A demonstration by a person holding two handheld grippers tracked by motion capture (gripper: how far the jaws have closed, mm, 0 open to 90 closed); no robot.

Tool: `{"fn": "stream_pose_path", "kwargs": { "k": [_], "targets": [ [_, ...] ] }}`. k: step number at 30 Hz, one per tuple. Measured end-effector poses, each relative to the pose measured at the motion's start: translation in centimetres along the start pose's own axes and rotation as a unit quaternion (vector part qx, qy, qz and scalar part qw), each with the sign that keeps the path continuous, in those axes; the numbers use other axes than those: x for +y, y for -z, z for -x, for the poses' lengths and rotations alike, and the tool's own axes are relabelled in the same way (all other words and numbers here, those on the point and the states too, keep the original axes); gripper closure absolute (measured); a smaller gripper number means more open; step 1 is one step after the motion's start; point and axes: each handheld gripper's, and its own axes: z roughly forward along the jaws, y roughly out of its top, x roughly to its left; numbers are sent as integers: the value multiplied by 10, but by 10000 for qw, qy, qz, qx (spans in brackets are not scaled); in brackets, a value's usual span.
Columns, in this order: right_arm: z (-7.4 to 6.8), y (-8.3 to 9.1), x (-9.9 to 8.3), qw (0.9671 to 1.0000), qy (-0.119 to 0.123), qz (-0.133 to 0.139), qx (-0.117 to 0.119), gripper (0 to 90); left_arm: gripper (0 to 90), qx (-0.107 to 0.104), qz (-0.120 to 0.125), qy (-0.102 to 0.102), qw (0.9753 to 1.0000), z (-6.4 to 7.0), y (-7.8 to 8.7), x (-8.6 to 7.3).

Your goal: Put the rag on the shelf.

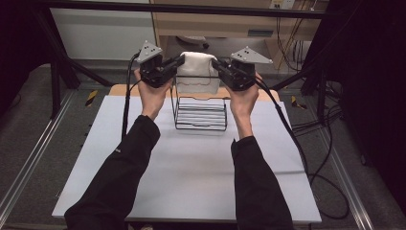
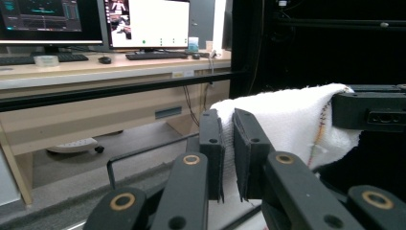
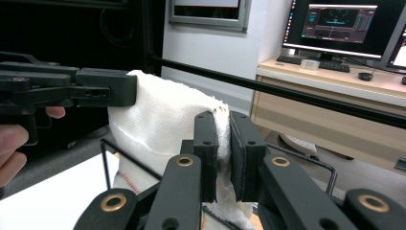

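A white towel (image 1: 196, 64) hangs stretched above the far side of a black wire rack (image 1: 200, 112), held up at both top corners. My left gripper (image 1: 178, 61) is shut on its left corner; in the left gripper view the cloth (image 2: 287, 124) is pinched between the two jaws (image 2: 229, 158). My right gripper (image 1: 215, 63) is shut on the right corner, and in the right gripper view the towel (image 3: 163, 120) is clamped in its jaws (image 3: 224, 153). The other gripper (image 3: 103, 88) bites the towel's far corner there.
The rack stands near the far edge of a white table (image 1: 191, 167), with a tan board (image 1: 119, 89) behind it. A black frame bar (image 1: 191, 8) runs across the back. A desk with monitors (image 2: 143, 24) and keyboards lies beyond.
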Motion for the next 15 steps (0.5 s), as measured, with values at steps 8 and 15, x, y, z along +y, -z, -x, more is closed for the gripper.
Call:
{"fn": "stream_pose_path", "kwargs": {
  "k": [8, 15],
  "targets": [
    [-8, 14, -6, 9998, 145, -53, 135, 820, 813, -127, -170, -77, 9997, 8, 14, -4],
    [-12, 22, -12, 9988, 356, -218, 266, 816, 805, -183, -422, -163, 9988, 11, 23, -7]
  ]
}}
